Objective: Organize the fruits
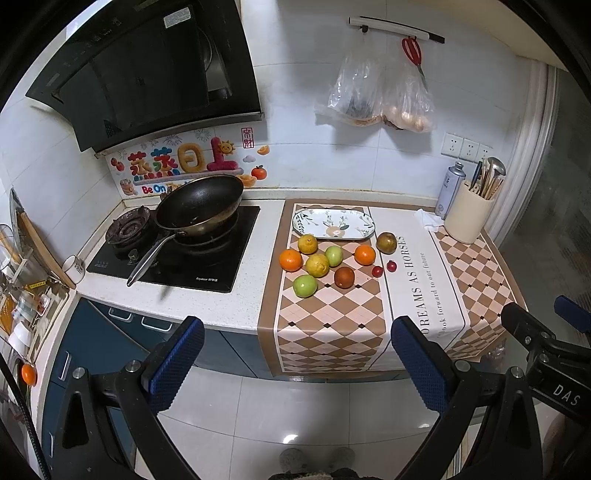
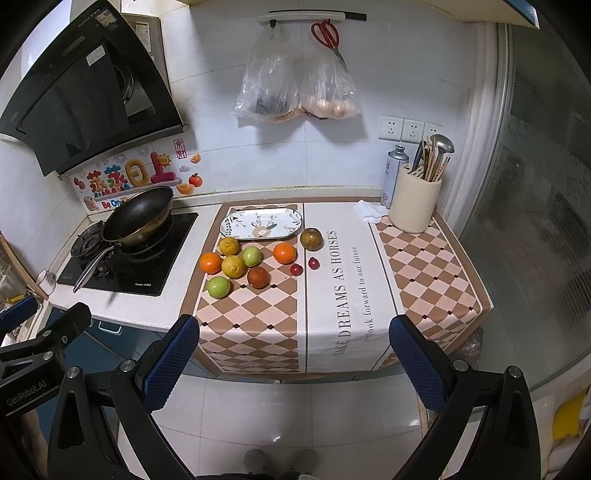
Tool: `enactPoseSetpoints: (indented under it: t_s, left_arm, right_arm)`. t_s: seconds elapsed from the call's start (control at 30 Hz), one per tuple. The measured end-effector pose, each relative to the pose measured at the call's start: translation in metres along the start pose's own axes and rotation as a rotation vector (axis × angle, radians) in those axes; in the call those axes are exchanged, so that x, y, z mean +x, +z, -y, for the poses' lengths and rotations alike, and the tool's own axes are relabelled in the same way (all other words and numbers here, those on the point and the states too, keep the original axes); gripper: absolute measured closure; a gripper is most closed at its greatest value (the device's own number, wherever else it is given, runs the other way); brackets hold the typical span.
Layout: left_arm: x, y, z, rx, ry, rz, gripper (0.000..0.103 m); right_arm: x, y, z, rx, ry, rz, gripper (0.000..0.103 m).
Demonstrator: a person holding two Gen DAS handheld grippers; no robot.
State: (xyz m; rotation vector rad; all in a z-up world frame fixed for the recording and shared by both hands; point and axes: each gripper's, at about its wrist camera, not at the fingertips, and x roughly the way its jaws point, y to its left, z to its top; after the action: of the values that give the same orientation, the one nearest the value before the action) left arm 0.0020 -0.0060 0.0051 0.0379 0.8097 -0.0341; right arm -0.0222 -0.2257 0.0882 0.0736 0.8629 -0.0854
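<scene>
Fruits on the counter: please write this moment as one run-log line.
left gripper: open, empty | right gripper: open, empty | fruits: loose on cloth | plate: empty

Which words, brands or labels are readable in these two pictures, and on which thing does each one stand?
"TAKE DREAMS AS HORSES" and "look forward to our future": table runner
"Be On", rest hidden by the wok, plus large Chinese characters: wall sticker
"GenRobot.AI": left gripper
"DAS": right gripper
Hob brand, hood labels, can: too small to read.
</scene>
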Motion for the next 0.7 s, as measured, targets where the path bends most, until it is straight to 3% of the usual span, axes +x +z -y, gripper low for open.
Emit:
enactPoseSetpoints:
  t_s: [0.7]
  left_arm:
    - [-0.0005,-0.0022,-0.0008,-0.003,-0.001,0.005,0.0]
  right_arm:
    - [-0.0012,-0.0032,0.003,-0.002,0.0,-0.002,0.0]
